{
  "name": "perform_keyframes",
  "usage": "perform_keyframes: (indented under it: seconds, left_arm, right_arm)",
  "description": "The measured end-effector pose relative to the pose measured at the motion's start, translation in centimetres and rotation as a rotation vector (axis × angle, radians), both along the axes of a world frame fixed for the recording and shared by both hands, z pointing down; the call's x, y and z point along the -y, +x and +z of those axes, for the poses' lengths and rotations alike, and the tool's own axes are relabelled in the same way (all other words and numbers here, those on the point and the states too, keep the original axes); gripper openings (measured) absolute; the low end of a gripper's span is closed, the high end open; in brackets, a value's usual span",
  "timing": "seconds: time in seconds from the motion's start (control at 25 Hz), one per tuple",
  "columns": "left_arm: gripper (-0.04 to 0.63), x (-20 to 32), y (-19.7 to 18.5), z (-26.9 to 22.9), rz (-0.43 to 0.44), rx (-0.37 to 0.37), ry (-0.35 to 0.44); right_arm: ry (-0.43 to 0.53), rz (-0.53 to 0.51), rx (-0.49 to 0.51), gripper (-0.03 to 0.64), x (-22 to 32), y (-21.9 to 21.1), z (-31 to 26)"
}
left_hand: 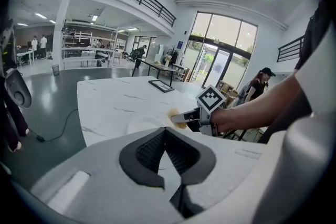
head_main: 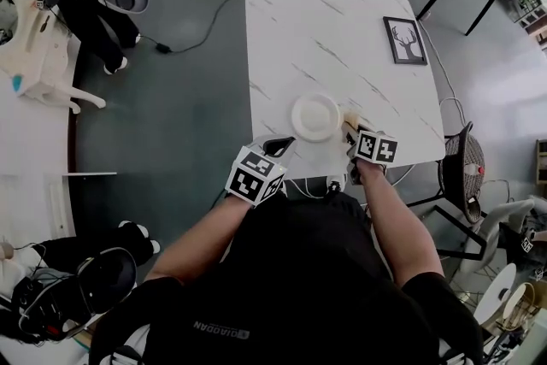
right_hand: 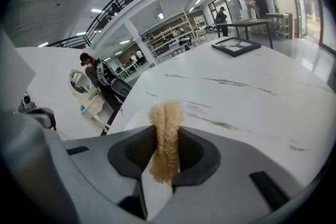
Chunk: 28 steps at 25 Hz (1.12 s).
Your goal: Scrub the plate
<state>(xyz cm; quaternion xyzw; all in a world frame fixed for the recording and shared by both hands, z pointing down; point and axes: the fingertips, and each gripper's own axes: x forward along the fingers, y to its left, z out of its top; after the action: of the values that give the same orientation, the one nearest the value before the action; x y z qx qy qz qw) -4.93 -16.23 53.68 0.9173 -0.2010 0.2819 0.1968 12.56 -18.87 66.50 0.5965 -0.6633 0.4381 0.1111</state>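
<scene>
Plate [head_main: 315, 116] lay alone by the table's [head_main: 342, 30] near edge, between my two claws; stiff, slick and breakable by my guess, best pinned at its rim. My right gripper [head_main: 351, 130] pinched the one loofah scrubber [right_hand: 166, 139] (soft, light, springy) just beside the plate. My left gripper [head_main: 279, 146] was pressed together on nothing. One framed picture [head_main: 404, 40] sat toward the far right corner.

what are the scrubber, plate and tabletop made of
The scrubber looks like loofah or similar plant fibre: tan, coarse, stringy, matte. The plate is plain white and smooth, likely ceramic or melamine. The tabletop, white with grey veins and faint sheen, is marble or marble-look laminate.
</scene>
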Motion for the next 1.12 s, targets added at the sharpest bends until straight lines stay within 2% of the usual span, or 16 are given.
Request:
perform_keyframes:
  seconds: [0.28, 0.48, 0.88, 1.12]
  left_arm:
    - [0.000, -0.8, -1.5, -0.2, 0.025, -0.018, 0.002]
    - [-0.001, -1.7, -2.0, -0.6, 0.043, -0.038, 0.007]
    - [0.000, -2.8, -1.9, -2.6, -0.015, -0.090, 0.047]
    - [-0.001, -3.6, -1.4, -4.8, -0.091, -0.130, 0.082]
  right_arm:
    - [0.053, 0.104, 0.023, 0.107, -0.9, 0.4, -1.9]
    - [0.106, 0.117, 0.079, 0.107, -2.1, -1.3, -3.5]
    - [0.267, -0.028, 0.279, 0.106, -4.3, -6.6, -9.1]
    - [0.330, -0.167, 0.284, 0.103, -5.8, -7.8, -13.0]
